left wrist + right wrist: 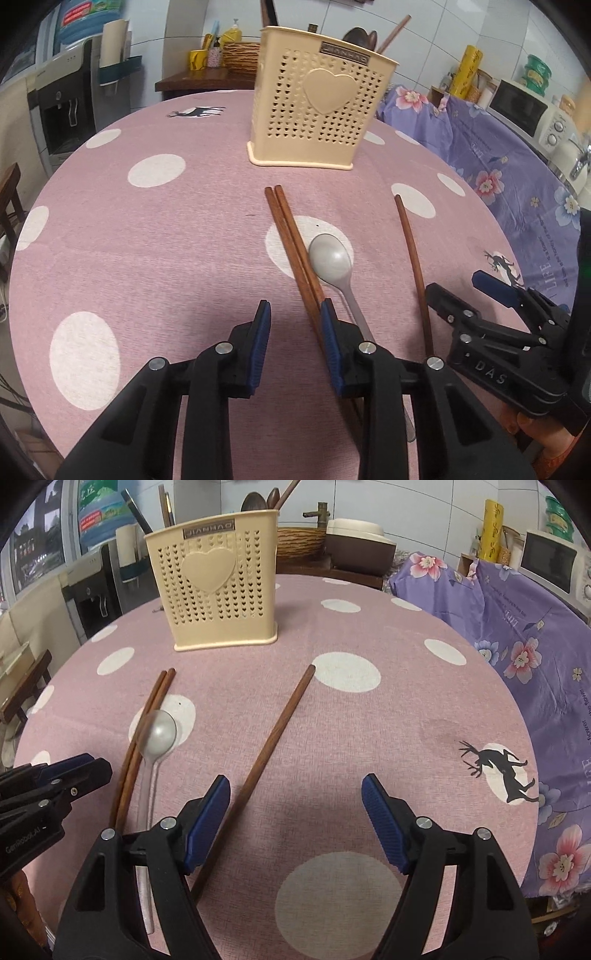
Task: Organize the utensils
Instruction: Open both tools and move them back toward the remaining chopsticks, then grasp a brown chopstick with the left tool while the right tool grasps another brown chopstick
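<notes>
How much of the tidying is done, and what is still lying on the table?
Some is done: dark wooden utensils already stand in the cream holder. Nothing is in hand yet. The left hand-held gripper is open above the tablecloth, and the right hand-held gripper is open too. Still left: a pair of chopsticks, a grey spoon touching them, and a single chopstick lying apart.

Left wrist view: looks forward and steeply down along the left gripper [295, 317], close above the table [147, 240], facing the cream utensil holder [317, 99]. Right wrist view: same heading from just beside, behind the right gripper [297, 794]. Both share the holder, spoon [330, 258], paired chopsticks [291, 243] and single chopstick [412, 254].
</notes>
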Tool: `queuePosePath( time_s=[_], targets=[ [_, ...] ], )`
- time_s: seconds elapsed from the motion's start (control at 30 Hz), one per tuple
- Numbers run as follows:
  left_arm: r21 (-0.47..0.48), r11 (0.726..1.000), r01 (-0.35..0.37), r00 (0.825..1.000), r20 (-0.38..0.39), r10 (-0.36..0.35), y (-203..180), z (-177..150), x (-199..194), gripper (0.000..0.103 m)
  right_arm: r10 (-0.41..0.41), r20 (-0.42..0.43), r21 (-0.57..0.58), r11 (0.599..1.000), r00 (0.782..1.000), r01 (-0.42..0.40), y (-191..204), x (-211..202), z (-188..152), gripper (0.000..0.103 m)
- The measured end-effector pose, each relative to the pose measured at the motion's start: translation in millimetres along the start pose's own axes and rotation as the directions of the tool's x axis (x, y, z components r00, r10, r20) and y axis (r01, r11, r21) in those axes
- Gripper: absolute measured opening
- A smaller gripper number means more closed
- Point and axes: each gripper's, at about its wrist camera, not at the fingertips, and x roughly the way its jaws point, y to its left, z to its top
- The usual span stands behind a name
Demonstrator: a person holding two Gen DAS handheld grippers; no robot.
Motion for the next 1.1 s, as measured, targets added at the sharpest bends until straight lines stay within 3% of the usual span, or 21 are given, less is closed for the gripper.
queuePosePath(
  time_s=[0.07,0.33,0.6,0.7,0.8,0.87,1.1],
  targets=[
    [0.006,1.0,0.005,1.0,-0.004,-0.005,-3.4,0.9,2.1,0.029,0.0,0.002,0.008,1.0,1.0,0.0,-1.5,-0.3,0.3,0.074],
    [0.077,0.993,-0.09,0.996,0.001,0.09,-15.4,1.9,11.4,0.029,-0.006,0.006,-0.022,1.0,1.0,0.006,3.6,-1.4,6.3,0.074],
    [0.066,0.99,-0.127,0.992,-0.014,0.128,2.2,2.2,5.0,0.03,-0.031,-0.003,-0.008,0.999,1.0,0.031,-0.9,1.0,4.5,0.074],
    [0.014,0.994,-0.107,0.994,0.001,0.107,15.4,7.2,-5.6,0.03,-0.007,-0.007,0.023,1.0,1.0,0.007,-10.0,-1.0,10.8,0.074],
    [0.007,0.992,-0.124,0.992,0.03,0.123,19.9,18.1,-8.7,0.03,0.07,-0.038,0.058,0.996,0.997,-0.068,-13.9,5.6,21.9,0.074],
    [-0.012,0.992,-0.124,0.992,0.029,0.124,24.5,25.5,-4.6,0.03,0.105,-0.042,0.075,0.992,0.994,-0.102,-13.9,9.2,30.4,0.067],
    [-0.069,0.987,-0.146,0.989,-0.008,0.146,40.4,44.8,19.3,0.03,0.095,-0.076,0.125,0.989,0.993,-0.085,-14.7,37.9,57.6,0.047]
  ],
)
